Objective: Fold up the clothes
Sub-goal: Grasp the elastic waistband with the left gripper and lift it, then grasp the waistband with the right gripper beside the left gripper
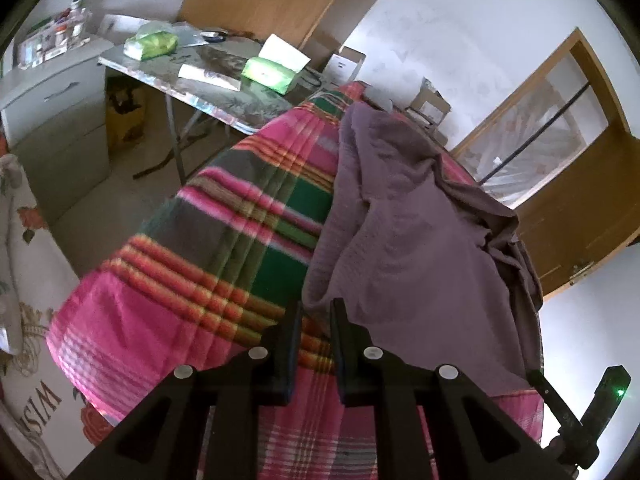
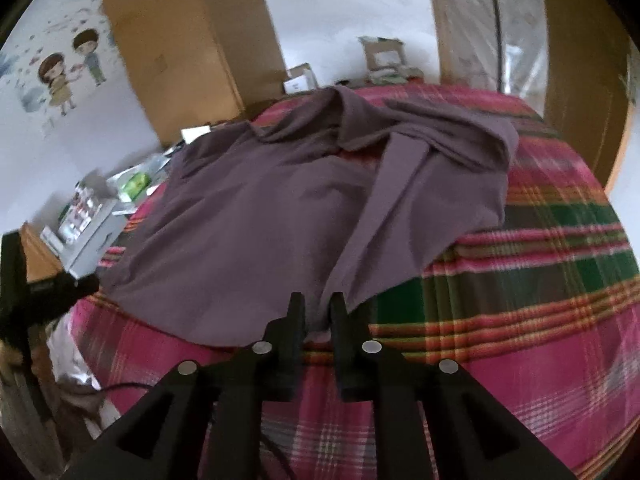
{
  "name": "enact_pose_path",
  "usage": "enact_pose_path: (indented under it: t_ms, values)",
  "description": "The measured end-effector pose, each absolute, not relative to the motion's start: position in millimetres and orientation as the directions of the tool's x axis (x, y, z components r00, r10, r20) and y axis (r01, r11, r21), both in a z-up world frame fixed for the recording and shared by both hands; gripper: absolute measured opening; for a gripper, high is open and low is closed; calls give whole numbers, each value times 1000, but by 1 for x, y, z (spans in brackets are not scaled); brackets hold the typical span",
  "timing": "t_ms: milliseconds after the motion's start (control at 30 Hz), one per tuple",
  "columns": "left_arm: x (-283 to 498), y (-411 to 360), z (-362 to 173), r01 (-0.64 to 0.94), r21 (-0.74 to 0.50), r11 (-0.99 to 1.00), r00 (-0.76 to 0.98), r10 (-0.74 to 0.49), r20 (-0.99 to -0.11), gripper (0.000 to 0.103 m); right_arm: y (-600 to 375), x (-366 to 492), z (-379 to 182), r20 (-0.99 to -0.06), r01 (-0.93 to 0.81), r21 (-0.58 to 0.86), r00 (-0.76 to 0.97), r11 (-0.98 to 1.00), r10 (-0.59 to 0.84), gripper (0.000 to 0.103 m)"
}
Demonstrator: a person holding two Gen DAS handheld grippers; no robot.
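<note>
Two black plastic two-finger grippers, each seen from its own wrist camera. The left gripper (image 1: 317, 308) tilts downward, its two flat black fingers (image 1: 295, 320) parallel with a narrow gap between them. The right gripper (image 2: 317, 304) tilts downward likewise, its fingers (image 2: 340, 316) also slightly parted. Neither pair of fingers visibly presses on anything.

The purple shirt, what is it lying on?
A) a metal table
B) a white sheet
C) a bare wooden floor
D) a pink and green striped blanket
D: the purple shirt lies spread, a bit rumpled, on the pink and green striped blanket that covers the bed, as both wrist views show.
</note>
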State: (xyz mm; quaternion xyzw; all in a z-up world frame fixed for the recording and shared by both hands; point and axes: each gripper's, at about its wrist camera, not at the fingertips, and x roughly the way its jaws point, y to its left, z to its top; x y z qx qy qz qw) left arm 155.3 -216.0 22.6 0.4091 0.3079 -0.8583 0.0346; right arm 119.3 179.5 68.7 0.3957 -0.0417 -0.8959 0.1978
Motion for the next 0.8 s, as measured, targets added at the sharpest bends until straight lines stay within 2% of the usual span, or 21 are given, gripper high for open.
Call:
enact_pose_path:
  t_ms: [100,267,400,467,633,800]
  values:
    - [145,-218,33,276,-494,-824,-673,201,-712,14,173,124,79,-666,370,228,-616,-901,-422,23]
    - [113,-228,52,244,-460,-854,-658,203,-726,18,152,126,100,-623,453,196,-627,-870,-467,25]
    - [94,-237,61,225,-465,-857,-629,236,-740,20,145,123,114,-627,460,101,-659,-882,-416,25]
    - [84,-237,65,218,-428,-877,-613,218,-759,20,138,114,116,-626,477,120,-644,-871,-439,25]
    - [61,-241,76,168,-445,-880,-580,277,-766,24,103,86,115,-630,548,173,-577,-818,-520,25]
    - [32,-245,81,130,-394,-910,-572,256,-779,28,29,64,96,-685,662,158,-461,-732,-565,25]
